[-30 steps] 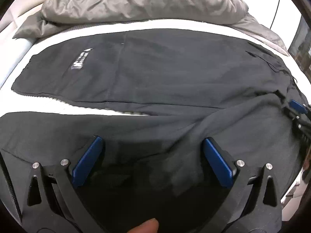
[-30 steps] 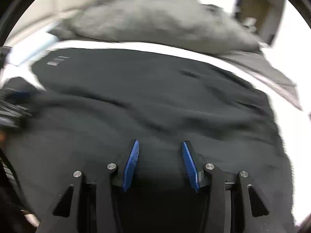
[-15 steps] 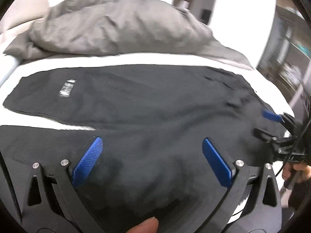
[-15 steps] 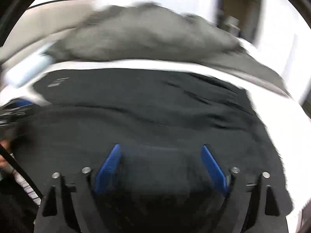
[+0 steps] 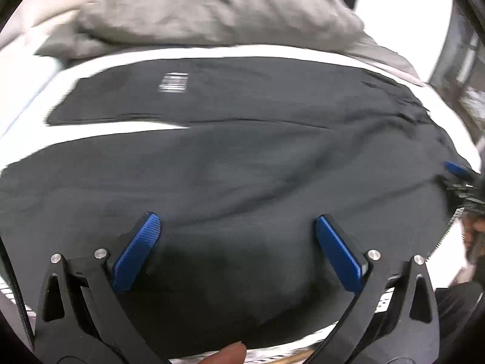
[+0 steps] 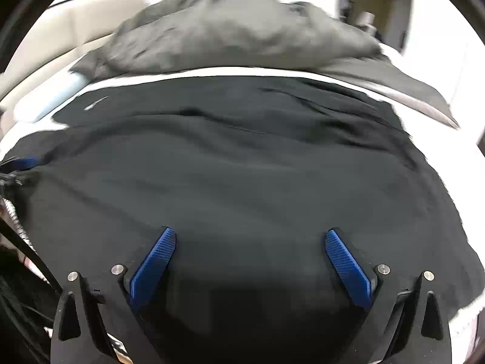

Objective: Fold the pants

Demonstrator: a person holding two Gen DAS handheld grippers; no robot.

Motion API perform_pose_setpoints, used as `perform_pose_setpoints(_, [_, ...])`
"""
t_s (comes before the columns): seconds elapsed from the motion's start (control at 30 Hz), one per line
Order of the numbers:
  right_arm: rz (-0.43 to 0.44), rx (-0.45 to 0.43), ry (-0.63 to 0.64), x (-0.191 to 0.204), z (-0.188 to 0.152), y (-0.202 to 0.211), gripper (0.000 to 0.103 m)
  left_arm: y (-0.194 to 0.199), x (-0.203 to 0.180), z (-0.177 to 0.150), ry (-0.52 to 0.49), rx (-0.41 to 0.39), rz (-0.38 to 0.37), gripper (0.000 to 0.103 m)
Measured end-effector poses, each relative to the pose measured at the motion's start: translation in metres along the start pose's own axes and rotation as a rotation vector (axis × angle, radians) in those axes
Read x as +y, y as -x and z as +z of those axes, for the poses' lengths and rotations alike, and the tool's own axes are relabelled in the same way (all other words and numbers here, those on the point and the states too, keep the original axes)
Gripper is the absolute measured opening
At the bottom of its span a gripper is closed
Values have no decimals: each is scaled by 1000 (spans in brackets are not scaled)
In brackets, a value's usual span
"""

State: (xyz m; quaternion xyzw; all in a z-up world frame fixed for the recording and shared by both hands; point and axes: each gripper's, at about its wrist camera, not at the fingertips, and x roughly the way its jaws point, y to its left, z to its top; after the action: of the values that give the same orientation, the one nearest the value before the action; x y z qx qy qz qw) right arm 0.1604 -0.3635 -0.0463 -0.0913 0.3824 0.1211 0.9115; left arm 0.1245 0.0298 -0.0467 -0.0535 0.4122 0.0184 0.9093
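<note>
Both grippers are standing released now, Inspector; I am logging that as the change.

**Inspector:** What are you seeing on the right gripper [image 6: 250, 257]?

**Operator:** Its jaws are standing wide apart over the black pants [image 6: 242, 166], nothing between the blue pads [image 6: 154, 265]. A second ago they were drawn close together on the cloth; half a second ago they were already spreading. I am reading that as a let-go.

**Inspector:** And the left gripper [image 5: 238, 247]?

**Operator:** It is remaining spread as in the earlier frames, holding nothing. Dark fabric is lying directly under and ahead of its fingers [image 5: 339, 254].

**Inspector:** Where are the pants lying?

**Operator:** They are spreading across the white bed [image 5: 127, 127] ahead of both grippers. In the left view, the far leg with the white logo [image 5: 174, 82] is lying ahead and to the left, a strip of sheet separating it from the near leg. Beyond it, the grey duvet [image 5: 218, 9] is piling up. The other gripper is showing at the far right edge, blurred.

**Inspector:** Meaning for the task?

**Operator:** I am judging the legs as not yet brought together; the release is suggesting a regrasp before the first fold. Both views are blurring, so I am treating the cameras as moving.
</note>
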Motion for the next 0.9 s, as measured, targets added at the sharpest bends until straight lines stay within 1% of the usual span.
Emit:
perform_pose_setpoints(0.07, [-39, -3, -41, -23, -8, 4, 100, 2, 31, -1, -16, -6, 114, 102])
perform_pose_setpoints(0.1, [-58, -5, -48, -31, -10, 5, 100, 2, 54, -4, -17, -7, 168, 103])
perform_pose_setpoints(0.13, [-76, -7, -53, -38, -10, 6, 100, 3, 76, -6, 2, -10, 184, 103])
perform_pose_setpoints(0.17, [-91, -6, -55, -45, -9, 4, 100, 4, 96, -10, 29, -10, 194, 103])
perform_pose_setpoints(0.2, [-97, -3, -55, -51, -7, 2, 100, 5, 123, -16, 74, -15, 207, 103])
perform_pose_setpoints(0.3, [-113, 0, -47, -48, -6, 1, 101, 13, 187, -31, 185, -43, 199, 103])
perform_pose_setpoints(0.37, [-117, -2, -49, -45, -7, 1, 102, 22, 205, -37, 232, -57, 138, 103])
perform_pose_setpoints(0.4, [-111, -3, -55, -45, -6, 0, 102, 25, 206, -38, 237, -71, 142, 102])
perform_pose_setpoints(0.47, [-118, -5, -59, -45, -8, 2, 102, 36, 195, -34, 227, -86, 162, 102])
perform_pose_setpoints(0.5, [-119, -3, -62, -46, -8, 2, 102, 42, 186, -33, 215, -100, 138, 102])
perform_pose_setpoints(0.57, [-124, 1, -82, -45, -3, 6, 102, 56, 159, -23, 173, -139, 47, 102])
perform_pose_setpoints(0.63, [-101, -6, -84, -37, 4, 11, 102, 57, 137, -11, 136, -147, 21, 102])
perform_pose_setpoints(0.73, [-31, -42, -41, -7, 19, 17, 102, 35, 97, 10, 68, -102, -10, 102])
perform_pose_setpoints(0.8, [35, -42, 13, 22, 31, 15, 102, 9, 71, 18, 13, -36, 31, 102])
perform_pose_setpoints(0.83, [77, -46, 43, 39, 37, 11, 102, -4, 64, 20, -19, -3, 60, 102])
perform_pose_setpoints(0.9, [121, -37, 87, 62, 44, 1, 102, -28, 53, 23, -52, 46, 126, 102])
